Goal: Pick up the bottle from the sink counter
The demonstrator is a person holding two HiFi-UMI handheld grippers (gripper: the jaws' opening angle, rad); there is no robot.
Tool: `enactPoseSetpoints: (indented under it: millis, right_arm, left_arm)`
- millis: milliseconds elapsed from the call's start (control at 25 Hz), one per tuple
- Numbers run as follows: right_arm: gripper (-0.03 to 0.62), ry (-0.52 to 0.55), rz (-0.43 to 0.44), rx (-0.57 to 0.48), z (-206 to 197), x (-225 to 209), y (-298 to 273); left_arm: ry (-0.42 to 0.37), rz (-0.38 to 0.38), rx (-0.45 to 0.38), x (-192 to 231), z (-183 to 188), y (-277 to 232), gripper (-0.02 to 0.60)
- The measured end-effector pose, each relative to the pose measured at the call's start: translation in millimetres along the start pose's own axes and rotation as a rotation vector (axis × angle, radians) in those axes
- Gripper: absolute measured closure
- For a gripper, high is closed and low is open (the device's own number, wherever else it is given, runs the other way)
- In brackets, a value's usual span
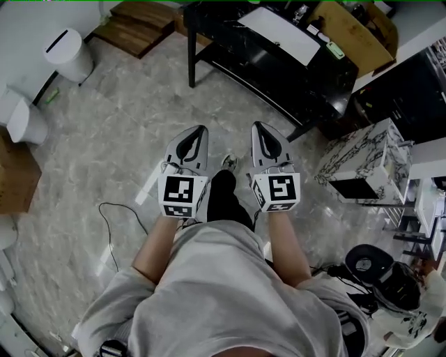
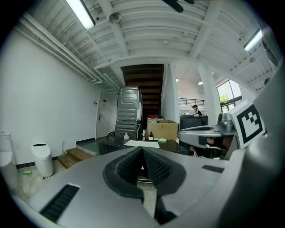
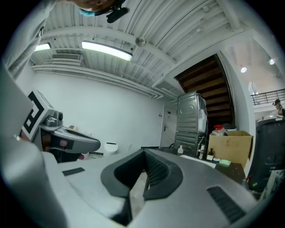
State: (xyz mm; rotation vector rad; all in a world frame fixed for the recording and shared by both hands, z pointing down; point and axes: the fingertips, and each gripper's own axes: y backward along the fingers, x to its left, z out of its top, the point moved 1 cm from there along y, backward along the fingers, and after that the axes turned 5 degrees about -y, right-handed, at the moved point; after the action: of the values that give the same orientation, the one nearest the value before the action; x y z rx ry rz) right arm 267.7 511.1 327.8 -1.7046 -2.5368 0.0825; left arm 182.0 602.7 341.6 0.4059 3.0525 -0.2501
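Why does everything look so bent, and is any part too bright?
Left gripper view: the wide lens bows the ceiling, the corners go black, the ceiling lamp glares. Right gripper view: same bowing, the long lamp burns white. Head view: even soft light, floor curving toward the edges.

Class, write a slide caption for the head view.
Standing person holds left gripper and right gripper shut and empty above a marbled floor, facing a dark table.
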Motion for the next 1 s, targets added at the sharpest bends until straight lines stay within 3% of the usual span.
enactPoseSetpoints:
  millis: [160, 280, 600, 840, 1000]
  right_arm:
    - [0.585, -0.034, 0.024, -0.008, -0.5, -48.4, -68.8]
    - [0.585, 0.016, 0.049, -0.005, 8.6, -85.7, -110.9]
    - [0.585, -0.001, 0.02, 0.07, -4.4, -211.4, -200.4]
    - [0.585, -0.015, 0.036, 0.117, -15.8, -270.5, -233.9]
    - [0.585, -0.1, 0.033, 0.147, -30.2, -299.8, -249.0]
  left_arm:
    - [-0.024, 0.0, 0.023, 22.1, -0.4, -75.2, 0.568]
    - [-0.023, -0.013, 0.061, 33.6, 6.5, -138.4, 0.568]
    - [0.007, -0.167, 0.148, 3.4, 21.8, -304.1, 0.568]
    - [0.008, -0.174, 0.212, 6.6, 11.3, -379.0, 0.568]
    - [-0.017, -0.185, 0.207, 10.4, 21.2, -414.2, 0.568]
